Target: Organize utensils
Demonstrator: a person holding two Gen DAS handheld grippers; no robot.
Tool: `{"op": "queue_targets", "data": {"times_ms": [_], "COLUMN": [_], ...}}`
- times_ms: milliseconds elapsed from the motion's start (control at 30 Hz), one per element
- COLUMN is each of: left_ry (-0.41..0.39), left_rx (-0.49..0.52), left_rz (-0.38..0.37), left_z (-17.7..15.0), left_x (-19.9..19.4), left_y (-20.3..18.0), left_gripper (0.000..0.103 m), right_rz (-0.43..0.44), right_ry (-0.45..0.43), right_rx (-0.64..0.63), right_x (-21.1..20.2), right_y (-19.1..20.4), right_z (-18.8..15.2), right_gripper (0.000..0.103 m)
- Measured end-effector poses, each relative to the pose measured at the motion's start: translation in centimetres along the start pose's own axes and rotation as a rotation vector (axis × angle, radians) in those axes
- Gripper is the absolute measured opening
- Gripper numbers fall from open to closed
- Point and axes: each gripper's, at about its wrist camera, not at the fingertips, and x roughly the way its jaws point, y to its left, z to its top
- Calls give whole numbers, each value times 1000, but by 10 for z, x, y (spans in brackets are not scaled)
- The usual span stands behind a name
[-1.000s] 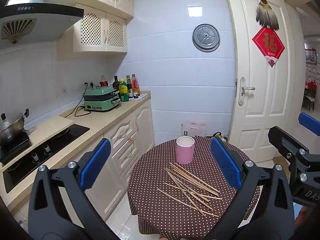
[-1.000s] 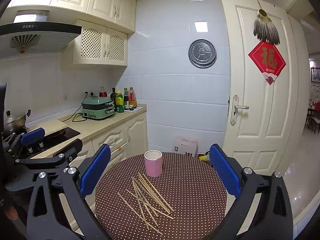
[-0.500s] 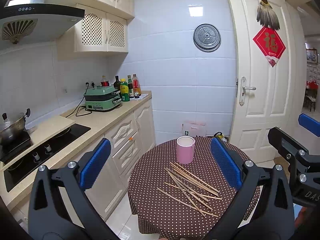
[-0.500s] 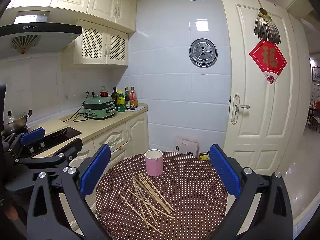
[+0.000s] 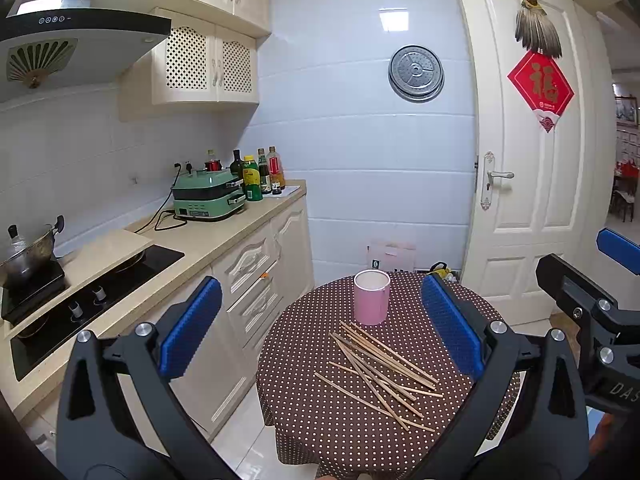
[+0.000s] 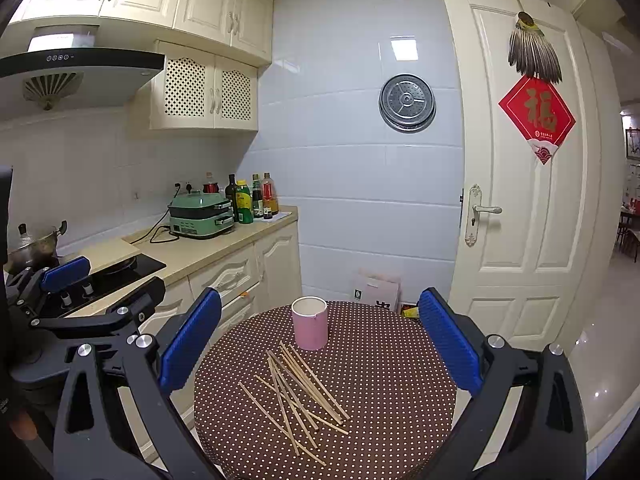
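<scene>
Several wooden chopsticks [image 5: 380, 368] lie scattered on a round table with a brown dotted cloth [image 5: 304, 412]; they also show in the right wrist view [image 6: 296, 392]. A pink cup [image 5: 371, 297] stands upright just behind them, and it shows in the right wrist view too [image 6: 309, 322]. My left gripper [image 5: 320, 328] is open and empty, held above the table's near side. My right gripper [image 6: 320, 344] is open and empty, also held back above the table [image 6: 400, 392]. The left gripper shows at the left edge of the right wrist view [image 6: 64, 272].
A kitchen counter [image 5: 224, 232] with a hob [image 5: 92, 292], a pot [image 5: 28, 248], a green appliance [image 5: 208, 196] and bottles [image 5: 260, 172] runs along the left. A white door [image 5: 528, 184] stands behind the table on the right. A cardboard box [image 6: 376, 288] sits on the floor.
Both views have shifted very slightly; the table and cup sit marginally to the right in the right wrist view. Nothing was grasped or moved.
</scene>
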Motion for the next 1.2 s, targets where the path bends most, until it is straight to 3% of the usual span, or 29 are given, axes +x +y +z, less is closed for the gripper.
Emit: {"op": "queue_targets", "data": {"times_ms": [933, 1200], "left_ry": [46, 108], "left_rx": [16, 17], "left_rz": [27, 50], "left_z": [6, -1], "left_x": [-3, 10], "left_y": [-17, -17], "left_gripper": [97, 97], "right_rz": [18, 50], "right_ry": [46, 141], "right_rx": [11, 16], "right_x": [0, 22], "right_y": [-20, -21], "right_z": [12, 7], "right_gripper": [95, 95]}}
